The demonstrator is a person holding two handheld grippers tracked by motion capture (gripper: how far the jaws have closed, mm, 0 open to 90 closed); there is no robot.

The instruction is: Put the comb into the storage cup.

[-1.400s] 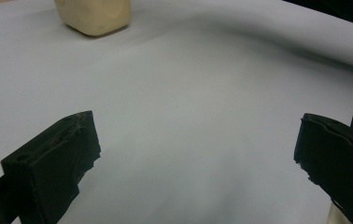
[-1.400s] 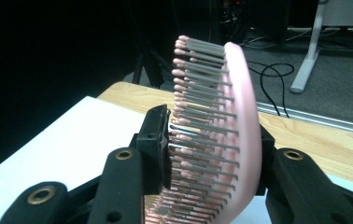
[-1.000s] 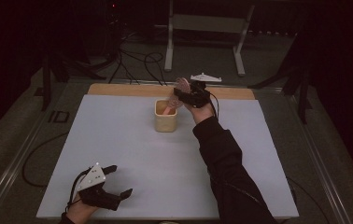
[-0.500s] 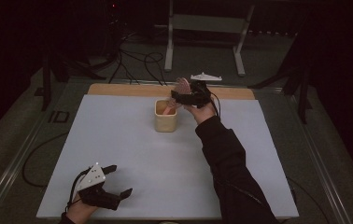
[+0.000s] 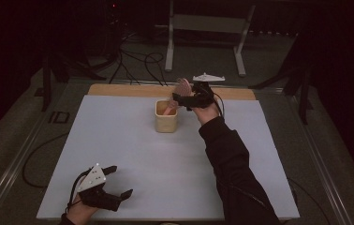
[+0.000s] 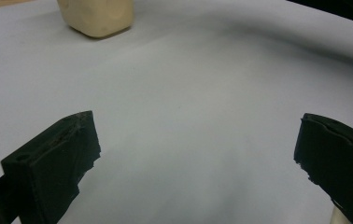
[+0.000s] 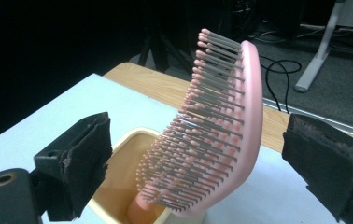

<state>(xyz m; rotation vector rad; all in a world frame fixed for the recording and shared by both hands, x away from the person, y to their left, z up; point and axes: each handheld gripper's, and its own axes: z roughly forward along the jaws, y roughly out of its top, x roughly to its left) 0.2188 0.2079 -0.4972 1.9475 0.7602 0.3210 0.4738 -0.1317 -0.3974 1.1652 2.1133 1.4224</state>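
A pink hairbrush (image 7: pixel 214 126) stands handle-down in a cream cup (image 5: pixel 166 117) at the far middle of the white table. Its bristled head (image 5: pixel 182 87) leans up out of the cup. My right gripper (image 7: pixel 195 163) is around the brush head; its jaws have just been opening and now stand wide, with neither pad touching the brush. In the high view the right gripper (image 5: pixel 184 99) hovers just right of the cup. My left gripper (image 5: pixel 119 182) rests open near the table's front left corner, nothing between its jaws (image 6: pixel 193 154). The cup (image 6: pixel 97 16) shows far ahead of it.
A wooden strip (image 5: pixel 119 90) runs along the table's far edge. Beyond it are cables (image 5: pixel 137 61) on the floor and a metal stand (image 5: pixel 208 28). The white tabletop (image 5: pixel 133 154) spreads wide between the two grippers.
The right gripper's jaws have spread apart from the brush head, letting it go; the brush stays leaning in the cup. Neither hand has shifted.
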